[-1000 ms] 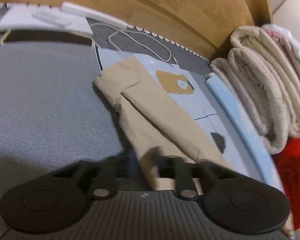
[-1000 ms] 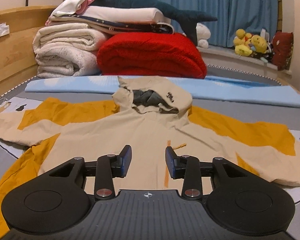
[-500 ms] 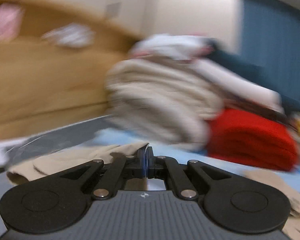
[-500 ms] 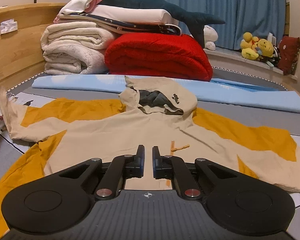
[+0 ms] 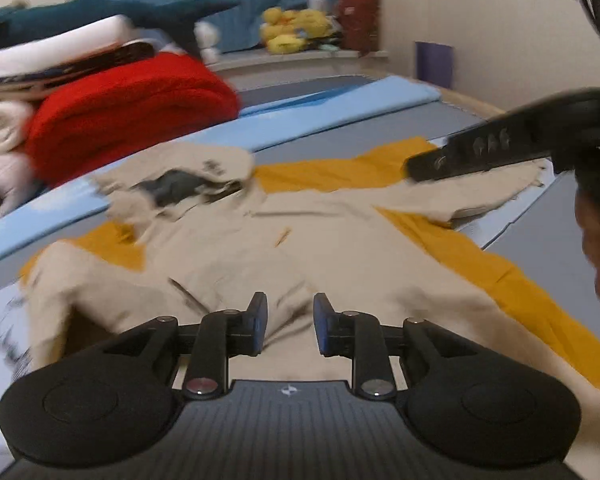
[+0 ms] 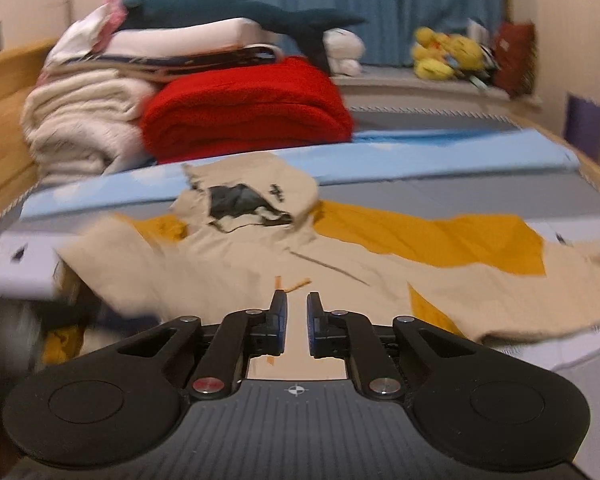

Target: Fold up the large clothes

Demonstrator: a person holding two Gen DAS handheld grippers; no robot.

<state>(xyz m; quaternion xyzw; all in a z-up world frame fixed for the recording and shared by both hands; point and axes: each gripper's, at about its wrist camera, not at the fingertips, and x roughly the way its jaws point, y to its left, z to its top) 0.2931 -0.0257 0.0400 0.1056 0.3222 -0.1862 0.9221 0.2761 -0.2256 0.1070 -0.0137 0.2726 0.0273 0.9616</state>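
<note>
Beige-and-mustard hoodie flat on bed, left sleeve folded in; left gripper jaws released, right gripper jaws slightly apart, empty.

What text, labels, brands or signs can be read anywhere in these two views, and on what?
Nothing is legible.
Small dark mark on the beige hood of the beige-and-mustard hooded sweatshirt: too blurred to read.
Small white crosshair emblem on each tool's ribbed grey body: a symbol, no letters.
Dark prints on the white and pale-blue patterned sheet: shapes only, blurred.
</note>
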